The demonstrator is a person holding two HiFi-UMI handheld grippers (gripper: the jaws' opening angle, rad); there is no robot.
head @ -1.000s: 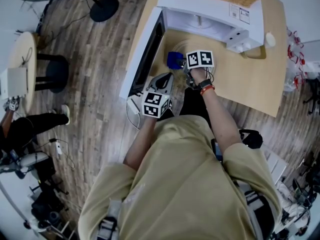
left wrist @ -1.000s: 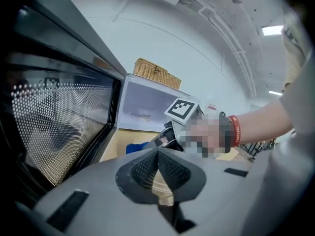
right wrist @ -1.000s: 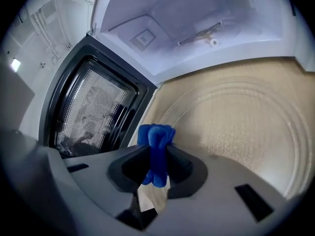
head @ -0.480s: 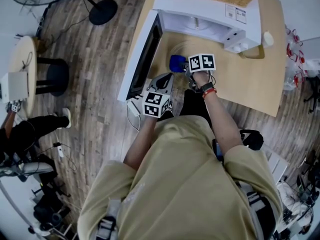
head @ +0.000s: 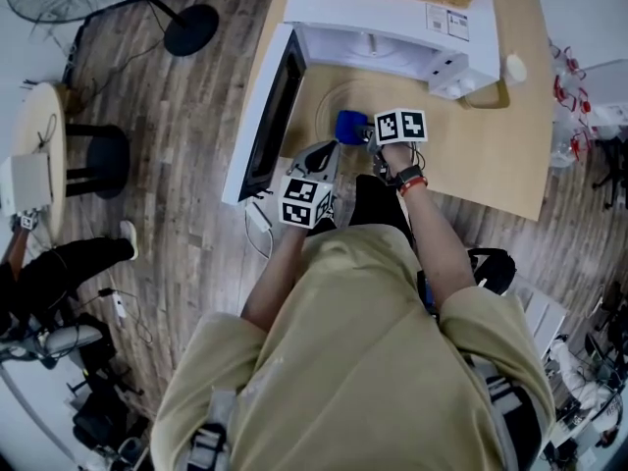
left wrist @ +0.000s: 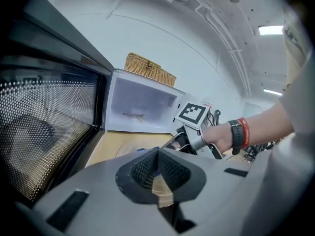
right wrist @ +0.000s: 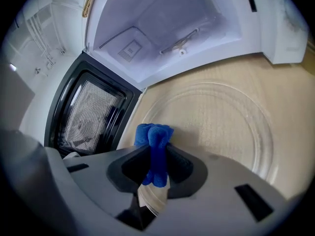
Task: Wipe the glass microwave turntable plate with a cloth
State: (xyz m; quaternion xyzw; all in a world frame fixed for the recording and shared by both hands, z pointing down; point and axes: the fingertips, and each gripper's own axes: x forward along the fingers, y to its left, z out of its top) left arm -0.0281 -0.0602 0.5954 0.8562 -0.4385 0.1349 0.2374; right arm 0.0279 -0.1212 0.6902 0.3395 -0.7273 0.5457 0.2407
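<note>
Right claw (right wrist: 156, 173) pinching blue cloth (right wrist: 153, 134) at rim of glass plate (right wrist: 221, 117), left claw (left wrist: 158, 168) pressed together

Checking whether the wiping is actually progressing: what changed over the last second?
The right gripper, still shut on the blue cloth, slid it slightly rightward and toward the person across the glass plate. Nothing was grasped or released. The left gripper stayed shut and empty beside the open microwave door.

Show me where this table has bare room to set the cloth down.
Bare wood lies right of the glass plate, between the microwave and the near edge of the table. Crowded at the left: the open door, the plate, the right gripper shut on the blue cloth, and the left gripper.
</note>
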